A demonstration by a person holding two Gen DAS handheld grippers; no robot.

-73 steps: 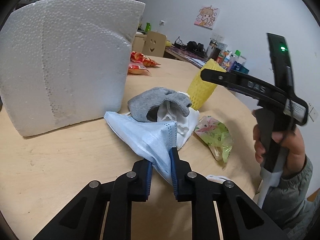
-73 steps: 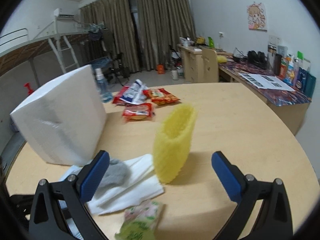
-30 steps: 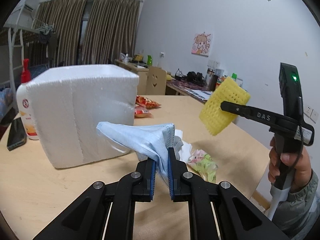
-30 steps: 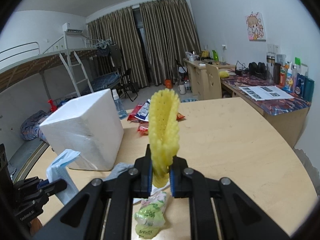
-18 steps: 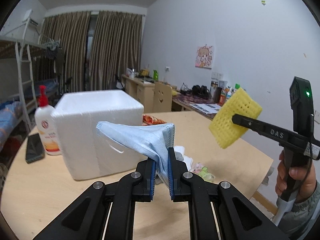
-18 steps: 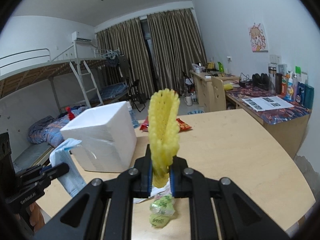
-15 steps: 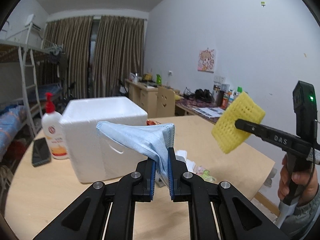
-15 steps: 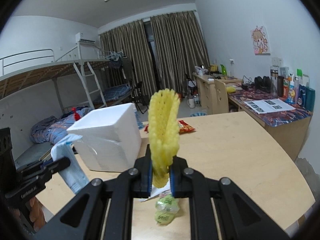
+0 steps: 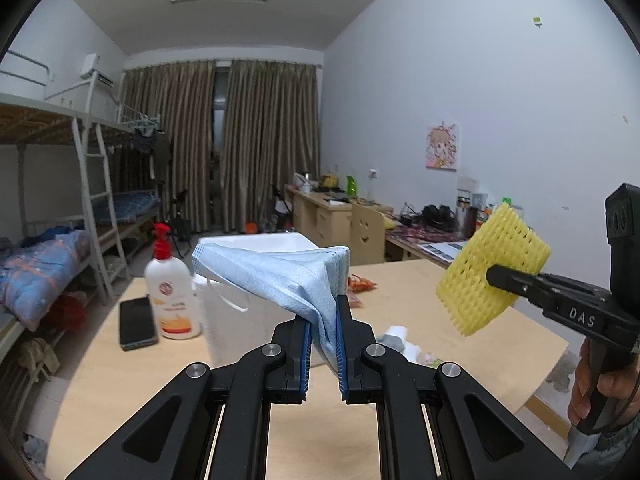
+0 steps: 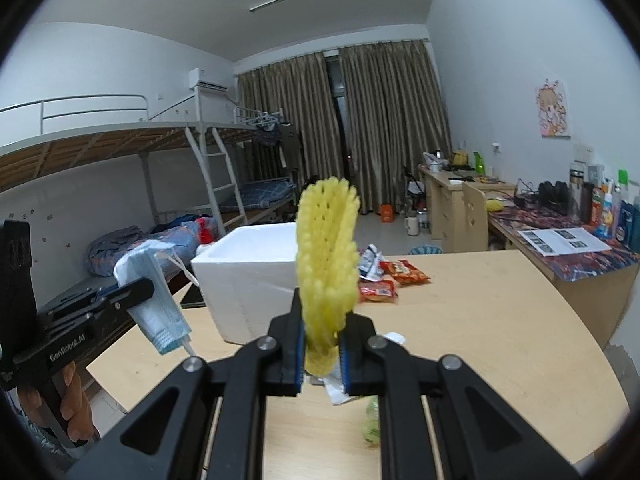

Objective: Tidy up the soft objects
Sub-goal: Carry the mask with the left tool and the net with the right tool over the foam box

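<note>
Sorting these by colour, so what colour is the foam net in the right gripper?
Yellow: the foam net shows best in the left wrist view.

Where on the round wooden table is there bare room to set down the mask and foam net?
The far right of the wooden table, beyond the red snack packets, is bare. So is the near-left strip before the black phone. It is crowded around the white foam box and the cloth pile.
</note>
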